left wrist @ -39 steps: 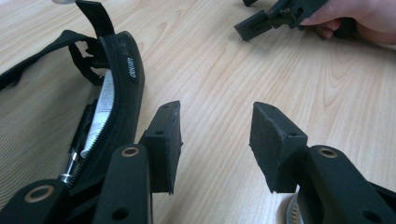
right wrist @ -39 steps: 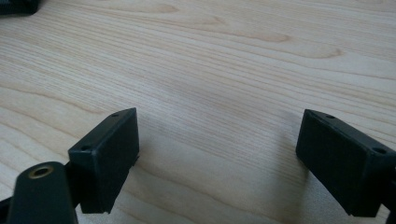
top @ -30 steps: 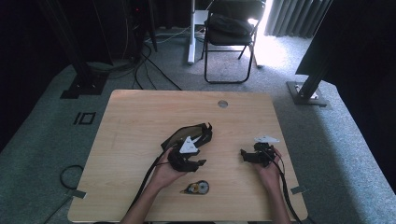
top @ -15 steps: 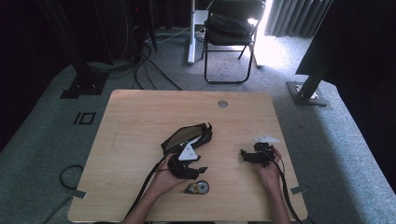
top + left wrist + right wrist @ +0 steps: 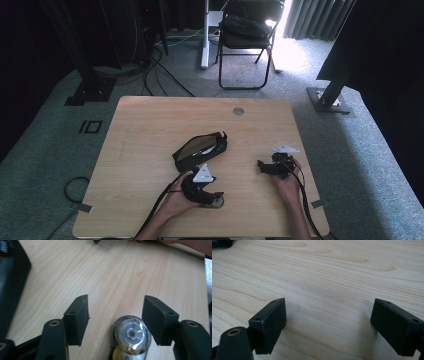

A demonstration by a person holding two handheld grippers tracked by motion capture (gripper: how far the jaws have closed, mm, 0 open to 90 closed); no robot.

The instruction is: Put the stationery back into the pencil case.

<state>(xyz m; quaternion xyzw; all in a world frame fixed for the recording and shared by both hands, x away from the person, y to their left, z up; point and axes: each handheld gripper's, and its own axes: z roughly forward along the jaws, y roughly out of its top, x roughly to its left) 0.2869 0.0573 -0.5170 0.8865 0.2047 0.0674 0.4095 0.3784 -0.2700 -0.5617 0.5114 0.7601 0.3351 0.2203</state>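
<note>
Clear-plastic correction tape dispenser (image 5: 131, 338) lies flat on the wooden surface (image 5: 150, 130) between the left claw's (image 5: 117, 322) pads, nearer the right one, untouched, long axis running back toward the hand; jaws just opened wide, right claw (image 5: 334, 327) idle, also apart.

No readable text, brand, number or sign anywhere. Faint pale ridged marks on the black object (image 5: 10, 277) at the upper left of the left gripper view, too blurred to make out as lettering.
</note>
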